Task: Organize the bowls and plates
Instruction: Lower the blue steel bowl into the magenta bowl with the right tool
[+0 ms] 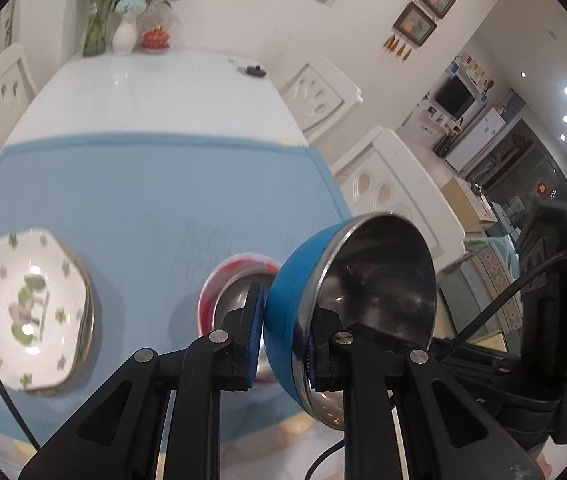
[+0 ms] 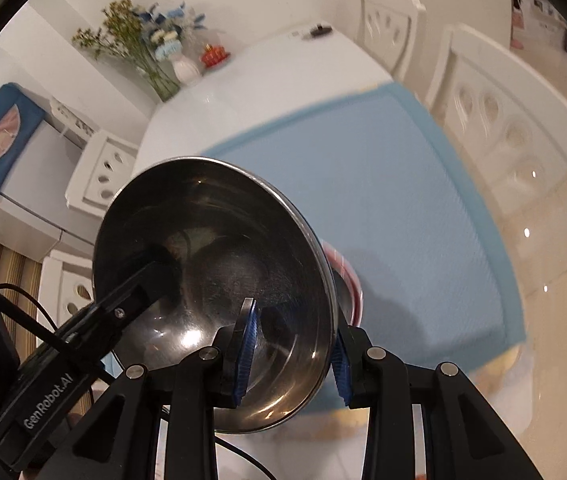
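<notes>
Both grippers clamp one blue bowl [image 1: 299, 280] by its rim, tilted, steel inside showing: left gripper [image 1: 283, 336] and right gripper [image 2: 293, 348], each with one pad inside, one outside. Bowl is carried above the blue mat [image 1: 143, 200], over a red bowl [image 1: 219, 284]. Floral plates [image 1: 31, 316] sit stacked well left. Step: nesting. Next, likely level the bowl, lower it into the red one, then release.

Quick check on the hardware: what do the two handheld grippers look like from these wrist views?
Both are matte black, angular linkages with silver pivot pins and ribbed blue finger pads. The left gripper shows white "GenRobot.AI" lettering on its body in the right wrist view. The right gripper trails a thin black cable.
</notes>
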Tool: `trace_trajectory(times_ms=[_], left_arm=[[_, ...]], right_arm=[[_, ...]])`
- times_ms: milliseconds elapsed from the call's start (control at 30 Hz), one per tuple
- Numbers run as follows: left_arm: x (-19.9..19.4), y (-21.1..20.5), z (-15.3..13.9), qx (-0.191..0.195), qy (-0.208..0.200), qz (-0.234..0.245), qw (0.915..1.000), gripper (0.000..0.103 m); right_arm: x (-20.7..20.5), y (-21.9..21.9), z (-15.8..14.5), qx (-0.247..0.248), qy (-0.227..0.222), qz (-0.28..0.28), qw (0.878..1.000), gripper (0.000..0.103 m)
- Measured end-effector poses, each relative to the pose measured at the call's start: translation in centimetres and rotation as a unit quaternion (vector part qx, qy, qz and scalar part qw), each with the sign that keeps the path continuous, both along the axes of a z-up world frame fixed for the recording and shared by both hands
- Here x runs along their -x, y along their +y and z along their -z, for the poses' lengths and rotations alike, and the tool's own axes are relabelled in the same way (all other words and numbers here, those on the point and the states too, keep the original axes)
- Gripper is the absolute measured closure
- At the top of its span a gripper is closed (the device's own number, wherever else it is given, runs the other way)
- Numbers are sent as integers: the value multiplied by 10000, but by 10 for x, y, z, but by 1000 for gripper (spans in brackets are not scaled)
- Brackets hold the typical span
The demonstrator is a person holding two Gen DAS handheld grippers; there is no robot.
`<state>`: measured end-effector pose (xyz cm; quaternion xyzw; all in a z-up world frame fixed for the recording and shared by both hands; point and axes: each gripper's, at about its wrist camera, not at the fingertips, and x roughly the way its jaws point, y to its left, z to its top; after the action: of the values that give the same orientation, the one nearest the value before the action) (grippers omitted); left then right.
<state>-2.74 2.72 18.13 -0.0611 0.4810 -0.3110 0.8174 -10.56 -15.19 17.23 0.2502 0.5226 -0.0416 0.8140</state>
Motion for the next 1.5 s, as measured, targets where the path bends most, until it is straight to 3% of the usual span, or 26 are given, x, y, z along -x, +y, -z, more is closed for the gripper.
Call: trace_trajectory(times_ms=[433,733,1133,1500], left_arm=[[21,3,58,-149,583,106,9981,89],[0,-14,68,-354,570,-3,9977,89],[-27,-30,82,-884,493,-2,9949,89],[-32,-14,67,-1215,143,-333,9919,87]], right_arm=[[24,10,44,-10,584,141,9982,69],[-12,-5,55,141,625,-32,9979,68],[-42,-22,99,-369,933,-348,9943,68],[-38,-31,86,-370,849,-424,9948,68]])
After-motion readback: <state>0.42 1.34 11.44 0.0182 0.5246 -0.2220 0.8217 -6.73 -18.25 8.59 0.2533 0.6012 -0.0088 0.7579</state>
